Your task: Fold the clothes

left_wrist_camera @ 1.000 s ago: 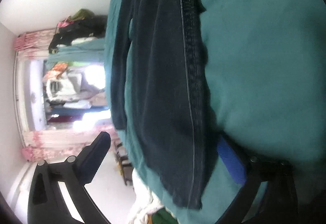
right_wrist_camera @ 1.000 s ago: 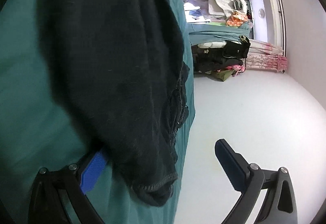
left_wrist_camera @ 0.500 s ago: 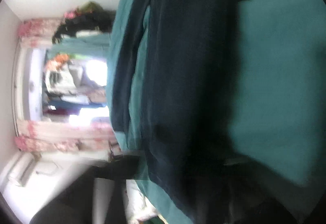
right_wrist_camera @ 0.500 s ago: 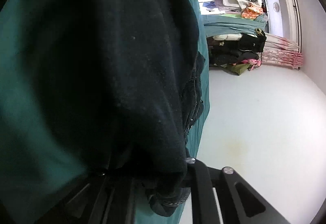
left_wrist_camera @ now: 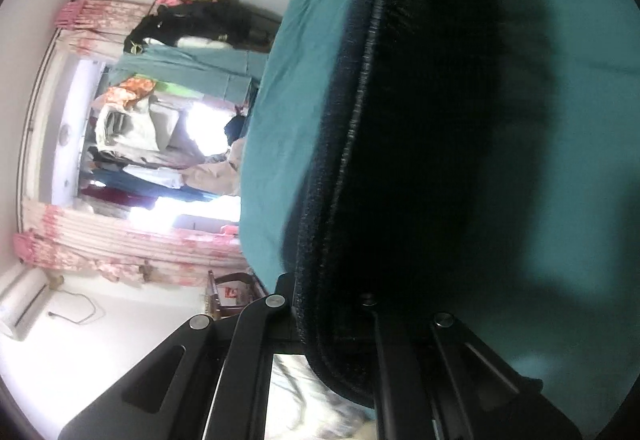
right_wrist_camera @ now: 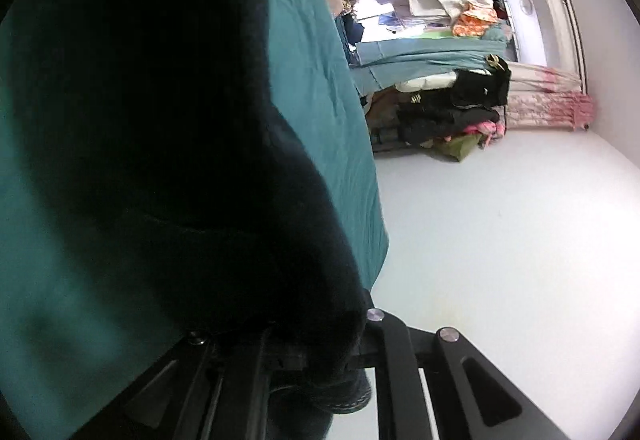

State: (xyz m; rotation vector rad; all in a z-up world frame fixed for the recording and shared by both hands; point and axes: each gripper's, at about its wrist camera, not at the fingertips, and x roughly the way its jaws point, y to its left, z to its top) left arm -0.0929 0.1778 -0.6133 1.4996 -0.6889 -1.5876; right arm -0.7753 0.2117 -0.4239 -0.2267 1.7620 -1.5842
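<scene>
both grippers are pinched tight on the same dark navy garment [left_wrist_camera: 420, 144], which stretches away from them over the teal bedsheet [left_wrist_camera: 288, 112]. the left gripper [left_wrist_camera: 332, 304] clamps a thick stitched edge of the cloth, the fabric bunching over its black fingers. the right gripper [right_wrist_camera: 320, 336] grips a hemmed end that droops past its jaws. beyond the bed, a heap of clothes [right_wrist_camera: 452, 108] sits by pink floral curtains [left_wrist_camera: 120, 244] and a bright window.
</scene>
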